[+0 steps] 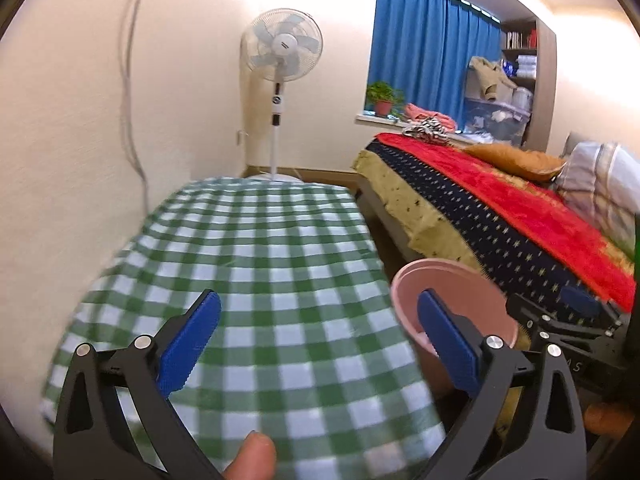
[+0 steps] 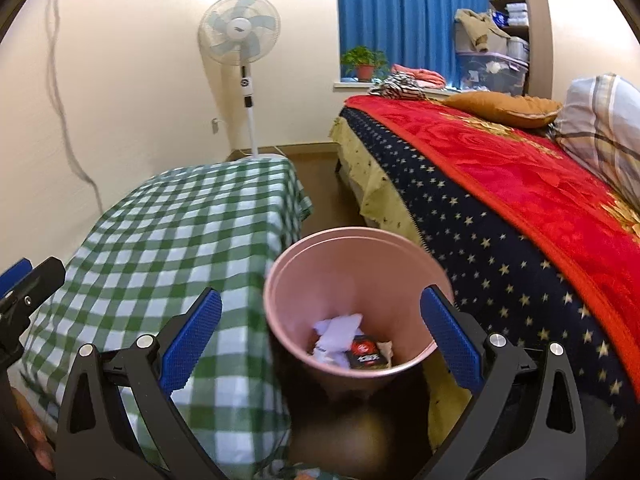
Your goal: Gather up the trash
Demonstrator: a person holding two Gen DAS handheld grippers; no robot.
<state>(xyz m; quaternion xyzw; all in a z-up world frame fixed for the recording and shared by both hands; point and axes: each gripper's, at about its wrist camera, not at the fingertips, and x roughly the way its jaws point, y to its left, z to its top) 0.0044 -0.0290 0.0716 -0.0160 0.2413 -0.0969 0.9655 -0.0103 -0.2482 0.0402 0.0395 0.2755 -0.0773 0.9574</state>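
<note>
Checked tablecloth (image 2: 168,240): woven cloth, matt, green-white. Pink bin (image 2: 352,268): smooth plastic, faint sheen; inside, crumpled white paper (image 2: 336,332) and a glossy black carton (image 2: 366,354). Red blanket (image 2: 520,176): plush, slightly shiny pile; right gripper (image 2: 320,334) pads (image 2: 192,336): blue, ribbed and matt, on black matt plastic arms with bright metal pins.

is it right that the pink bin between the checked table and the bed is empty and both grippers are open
Not quite. The pink bin is not empty: the right wrist view shows crumpled white paper and a small dark box at its bottom. The rest holds: it stands between the checked table and the bed, and the left gripper and right gripper are both open.
</note>
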